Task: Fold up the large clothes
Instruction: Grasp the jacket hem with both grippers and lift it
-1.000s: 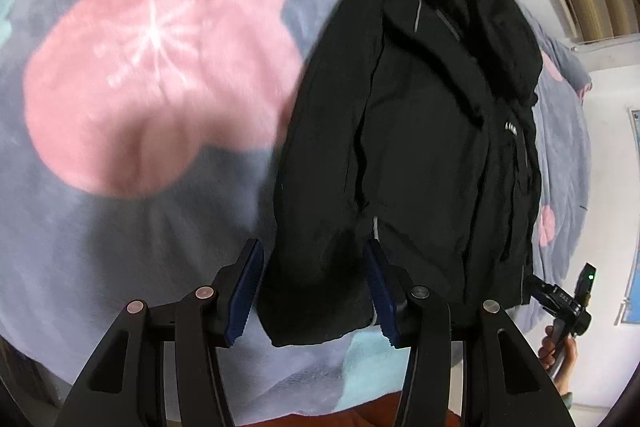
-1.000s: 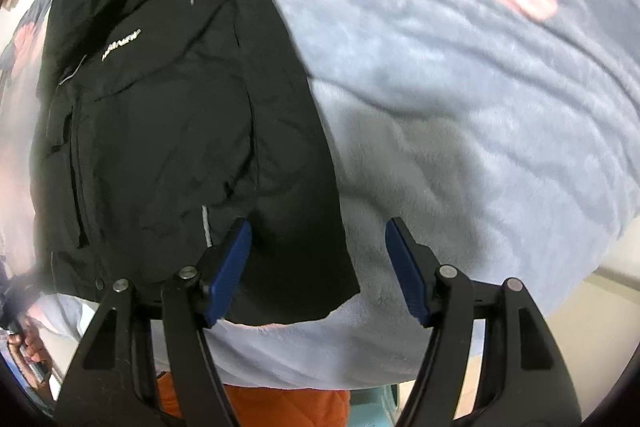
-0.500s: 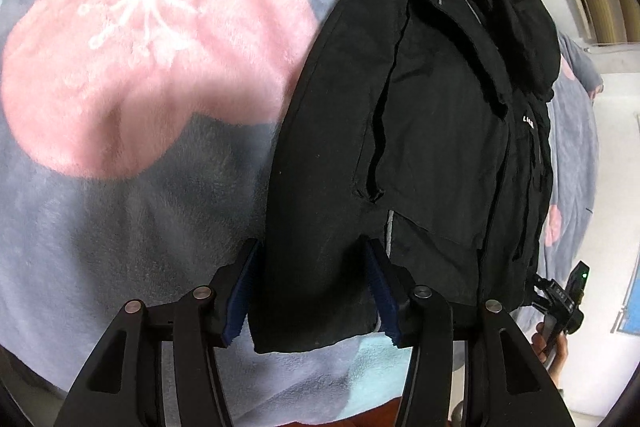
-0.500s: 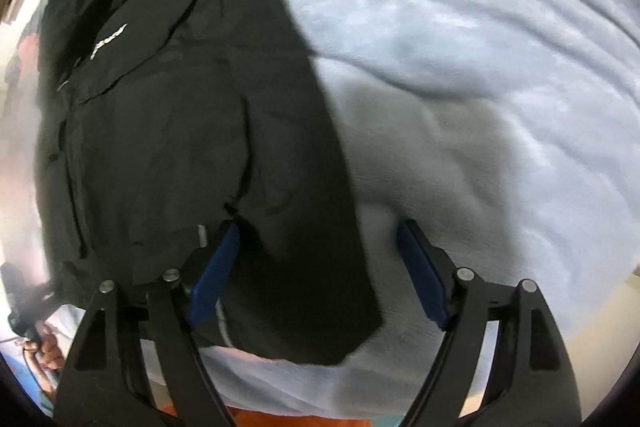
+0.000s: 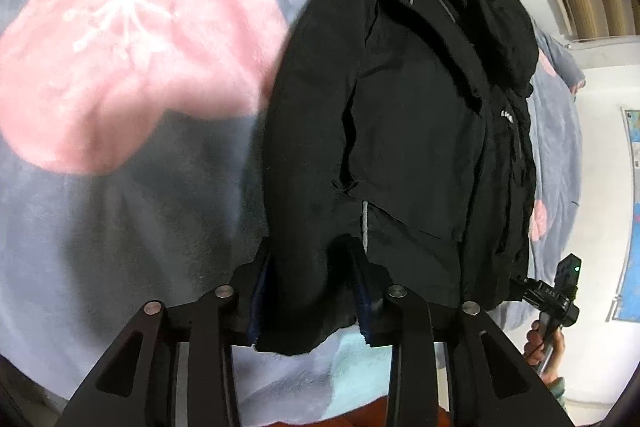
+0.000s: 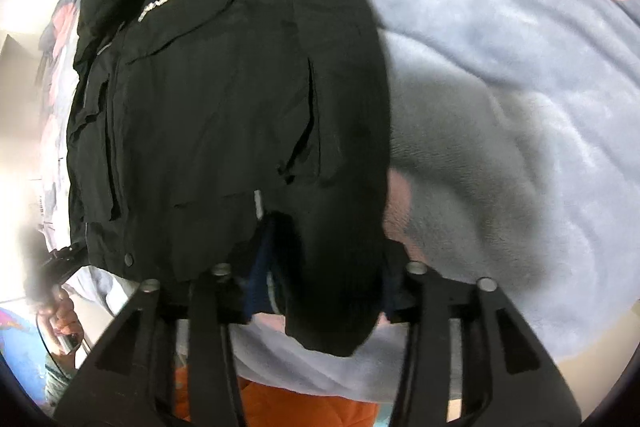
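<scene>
left wrist: close, steeply down | right wrist: same | shared: jacket (image 5: 400, 147)

One jacket (image 5: 416, 131), black, lies on one bed (image 5: 100, 219) under one blanket (image 6: 500, 75).

Two hand-held grippers are in use: the left hand-held gripper (image 5: 308, 291) and the right hand-held gripper (image 6: 324, 279). Each has two fingers, four in all, with blue pads; the jaws of both are closing with the jacket's hem between them.

On the jacket, one white logo (image 6: 160, 5) shows on the chest, and one snap button (image 6: 129, 259) near the hem.

On the blanket, one large pink flower (image 5: 132, 39) fills the left wrist view.

One hand (image 6: 66, 319) of the person shows.
</scene>
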Demonstrator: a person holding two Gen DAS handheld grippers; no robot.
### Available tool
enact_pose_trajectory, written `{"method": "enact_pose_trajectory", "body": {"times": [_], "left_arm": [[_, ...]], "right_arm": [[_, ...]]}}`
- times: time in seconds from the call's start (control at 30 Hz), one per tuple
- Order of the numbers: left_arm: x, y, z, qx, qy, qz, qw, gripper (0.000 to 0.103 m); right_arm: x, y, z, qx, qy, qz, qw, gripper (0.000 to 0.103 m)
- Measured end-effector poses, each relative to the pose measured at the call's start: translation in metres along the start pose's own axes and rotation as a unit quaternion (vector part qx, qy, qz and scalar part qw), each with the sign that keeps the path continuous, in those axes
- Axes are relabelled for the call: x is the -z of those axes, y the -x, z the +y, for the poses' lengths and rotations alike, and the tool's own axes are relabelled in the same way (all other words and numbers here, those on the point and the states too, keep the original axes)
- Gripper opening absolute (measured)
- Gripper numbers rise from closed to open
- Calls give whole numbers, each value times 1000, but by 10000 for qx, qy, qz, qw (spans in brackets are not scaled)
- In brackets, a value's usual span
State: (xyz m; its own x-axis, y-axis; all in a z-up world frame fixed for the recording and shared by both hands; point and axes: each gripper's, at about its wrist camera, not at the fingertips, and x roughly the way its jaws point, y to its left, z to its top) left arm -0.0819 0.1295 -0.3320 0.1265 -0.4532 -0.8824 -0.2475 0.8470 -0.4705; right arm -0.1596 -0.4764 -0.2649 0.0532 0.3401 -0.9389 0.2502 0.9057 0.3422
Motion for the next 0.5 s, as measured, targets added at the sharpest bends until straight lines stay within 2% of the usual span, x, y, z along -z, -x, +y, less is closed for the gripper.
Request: {"method": "enact_pose_trajectory", "body": {"times": [0.03,0.07,0.1,0.13,0.17,0.23,0.33,0.5], "left_arm": [[-1,-1,-4,-83,-70,-25,9999,35],[-2,0,-8,-170,-145,-62,9997,27],[-2,2,-10,-256,-209,-108,9994,18],[-5,7,-15,-280,-265,-170,9991,13],[-7,14,-17,-227,-273,-266,9990,11],[-15,35,-23,-19,-286,-527,9982,10],[-32,66,-40,229,-425,-890,9949,10],[-76,103,-81,443,-765,-1416,9860,10]], "right_arm": [[-1,-1,11,84,46,18,10000,44],[-2,-3,18,159,104,29,9998,35],[-1,1,20,182,164,10,9997,18],[-2,4,25,148,234,-45,9996,14],[-4,9,31,174,285,-110,9994,11],[-7,27,39,158,377,-288,9988,9],[-16,61,46,-191,373,-613,9972,8],[-53,114,64,-423,515,-1197,9906,8]]}}
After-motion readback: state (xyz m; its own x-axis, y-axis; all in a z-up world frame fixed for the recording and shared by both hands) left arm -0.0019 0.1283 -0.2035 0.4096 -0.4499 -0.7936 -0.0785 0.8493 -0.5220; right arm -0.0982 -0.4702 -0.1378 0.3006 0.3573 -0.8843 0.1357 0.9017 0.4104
